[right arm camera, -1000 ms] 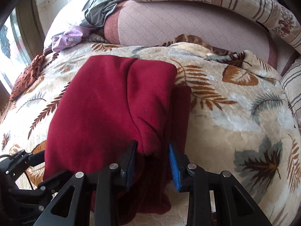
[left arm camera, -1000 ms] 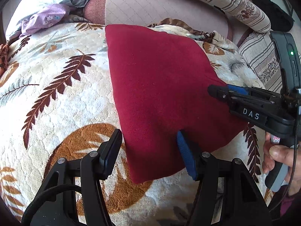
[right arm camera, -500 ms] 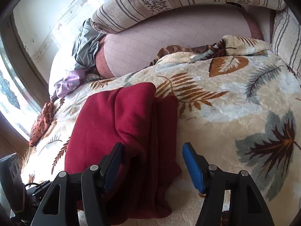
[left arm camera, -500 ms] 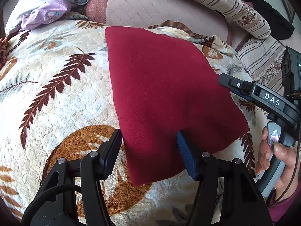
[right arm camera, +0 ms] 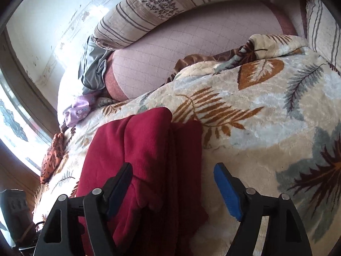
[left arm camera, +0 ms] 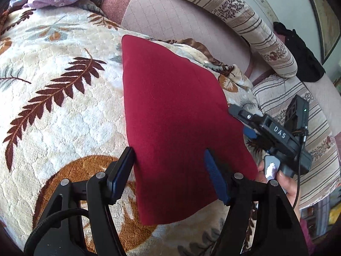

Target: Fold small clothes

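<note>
Both claws, left claw (left arm camera: 168, 166) and right claw (right arm camera: 172, 183), have just spread wide, pinching nothing; folded, fleecy red garment (left arm camera: 170, 117) lies flat between their pads on plush leaf-print blanket (left arm camera: 59, 117).

My right gripper (right arm camera: 172, 183) low in frame, jaws wide, just been opening; black finger (right arm camera: 119, 183) at 7 o'clock over red garment (right arm camera: 140, 166), blue pad (right arm camera: 227, 192) at 5 o'clock over leaf-print blanket (right arm camera: 266, 128). Nothing pinched; garment edge lies between jaws, pads not pressing. Garment folded, thick roll on top, flatter layer showing on its right side. Pink quilted cushion (right arm camera: 191, 49) at 12 o'clock, striped bolster (right arm camera: 170, 4) beyond it. Grey cloth (right arm camera: 93, 68) and purple floral cloth (right arm camera: 78, 111) at 10 o'clock. Window (right arm camera: 12, 125) at 9 o'clock.
</note>
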The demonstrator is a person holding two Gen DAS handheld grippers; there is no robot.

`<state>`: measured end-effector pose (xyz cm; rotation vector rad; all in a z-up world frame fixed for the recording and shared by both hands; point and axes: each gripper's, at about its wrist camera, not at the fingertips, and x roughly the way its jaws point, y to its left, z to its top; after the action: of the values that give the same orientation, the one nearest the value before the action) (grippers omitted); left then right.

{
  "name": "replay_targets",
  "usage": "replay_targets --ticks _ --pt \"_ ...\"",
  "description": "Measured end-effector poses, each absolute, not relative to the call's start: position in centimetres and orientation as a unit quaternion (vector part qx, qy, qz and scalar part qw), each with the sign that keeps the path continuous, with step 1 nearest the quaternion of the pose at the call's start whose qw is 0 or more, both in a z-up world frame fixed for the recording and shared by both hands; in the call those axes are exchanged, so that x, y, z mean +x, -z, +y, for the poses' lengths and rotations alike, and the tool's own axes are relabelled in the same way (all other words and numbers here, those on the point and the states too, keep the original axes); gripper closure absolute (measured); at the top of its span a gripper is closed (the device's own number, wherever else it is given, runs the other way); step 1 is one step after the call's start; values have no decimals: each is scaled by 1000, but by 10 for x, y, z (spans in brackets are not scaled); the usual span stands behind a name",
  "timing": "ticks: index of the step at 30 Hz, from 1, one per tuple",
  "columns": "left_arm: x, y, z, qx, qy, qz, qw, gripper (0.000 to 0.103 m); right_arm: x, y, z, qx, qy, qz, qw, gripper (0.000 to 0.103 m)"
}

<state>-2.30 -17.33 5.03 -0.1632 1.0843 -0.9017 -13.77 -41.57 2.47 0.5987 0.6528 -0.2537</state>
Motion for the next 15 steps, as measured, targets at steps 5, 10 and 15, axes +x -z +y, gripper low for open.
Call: replay_targets --ticks 5,10,15 --pt "1 -37 -185 -93 413 521 741 28 -121 5 -430 344 71 345 871 20" --pt "14 -24 -204 -91 434 531 722 27 -113 15 -429 379 24 334 863 20" --pt "15 -29 -209 -75 439 525 725 41 -103 13 -407 312 17 349 883 47"
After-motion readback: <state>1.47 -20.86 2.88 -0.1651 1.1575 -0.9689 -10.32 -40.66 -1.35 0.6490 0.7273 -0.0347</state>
